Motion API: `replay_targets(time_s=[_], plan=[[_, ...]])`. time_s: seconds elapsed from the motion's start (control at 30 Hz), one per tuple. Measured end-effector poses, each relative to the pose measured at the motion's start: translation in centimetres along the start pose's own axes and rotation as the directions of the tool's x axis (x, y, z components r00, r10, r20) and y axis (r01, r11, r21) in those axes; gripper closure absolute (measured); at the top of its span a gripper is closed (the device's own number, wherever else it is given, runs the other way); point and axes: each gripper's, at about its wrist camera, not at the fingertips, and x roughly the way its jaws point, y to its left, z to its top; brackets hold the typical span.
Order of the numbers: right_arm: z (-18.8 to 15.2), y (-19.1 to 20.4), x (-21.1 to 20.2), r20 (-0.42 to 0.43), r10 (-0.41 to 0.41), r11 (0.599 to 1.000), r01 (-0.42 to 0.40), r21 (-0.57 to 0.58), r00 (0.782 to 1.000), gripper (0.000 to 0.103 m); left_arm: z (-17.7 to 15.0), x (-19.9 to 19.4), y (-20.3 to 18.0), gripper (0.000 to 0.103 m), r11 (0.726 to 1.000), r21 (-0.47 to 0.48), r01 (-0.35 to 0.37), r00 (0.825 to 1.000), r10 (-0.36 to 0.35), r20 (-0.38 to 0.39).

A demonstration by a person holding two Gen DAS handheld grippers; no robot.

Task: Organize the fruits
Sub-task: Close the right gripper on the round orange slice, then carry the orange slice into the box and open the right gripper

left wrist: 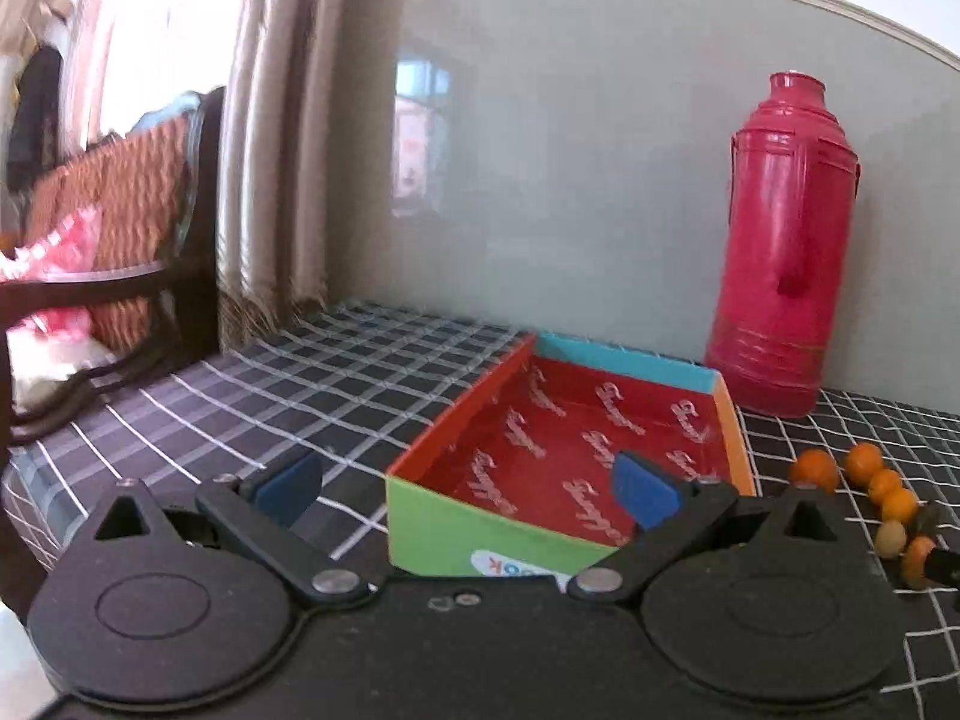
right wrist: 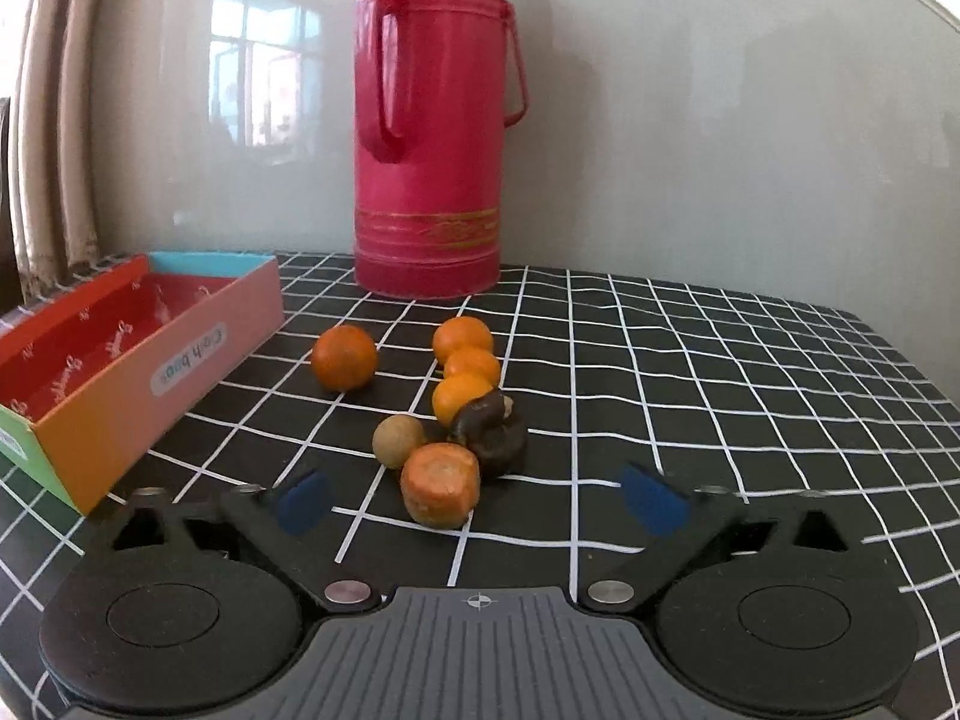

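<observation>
A colourful open cardboard box with a red inside sits empty on the checked tablecloth; it also shows at the left of the right wrist view. My left gripper is open and empty, just before the box's green near wall. A cluster of small fruits lies right of the box: several oranges, a tan round fruit, a dark brown piece and a cut orange chunk. The fruits also show in the left wrist view. My right gripper is open and empty, with the chunk just ahead between its fingers.
A tall pink thermos stands at the back against the grey wall, behind the fruits; it also shows in the left wrist view. A curtain and a dark wooden chair stand beyond the table's left edge.
</observation>
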Motion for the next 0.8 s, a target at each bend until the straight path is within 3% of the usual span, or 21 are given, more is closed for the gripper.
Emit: replay_targets(time_s=[0.03,0.2,0.3,0.43,0.47,0.8], plan=[[0.0,0.0,0.4,-0.011,-0.002,1.000,0.002,0.002,1.000,0.026,0.0,0.2,0.2,0.006,1.000,-0.006,0.010,1.000,-0.010,-0.014],[0.2,0.3,1.7,-0.048,0.005,1.000,-0.004,0.017,0.999,0.029,0.1,0.5,1.4,0.006,0.999,-0.041,0.024,0.999,-0.026,-0.032],[0.2,0.9,2.3,-0.070,0.002,1.000,-0.002,0.002,0.998,0.039,-0.1,0.7,1.7,0.006,0.999,-0.037,0.019,0.999,-0.021,-0.043],[0.0,1.1,3.3,-0.108,0.002,1.000,-0.002,0.004,0.994,0.055,0.0,0.9,2.1,0.006,0.999,-0.029,0.040,0.998,-0.041,-0.044],[0.1,1.1,3.4,-0.110,0.007,1.000,-0.006,0.010,0.994,0.070,0.0,0.9,2.2,0.006,0.999,-0.031,0.041,0.998,-0.043,-0.042],[0.8,1.6,3.0,-0.087,0.042,0.998,-0.038,0.049,0.995,0.070,0.1,0.8,3.5,0.006,0.999,-0.033,0.017,0.999,-0.018,-0.031]])
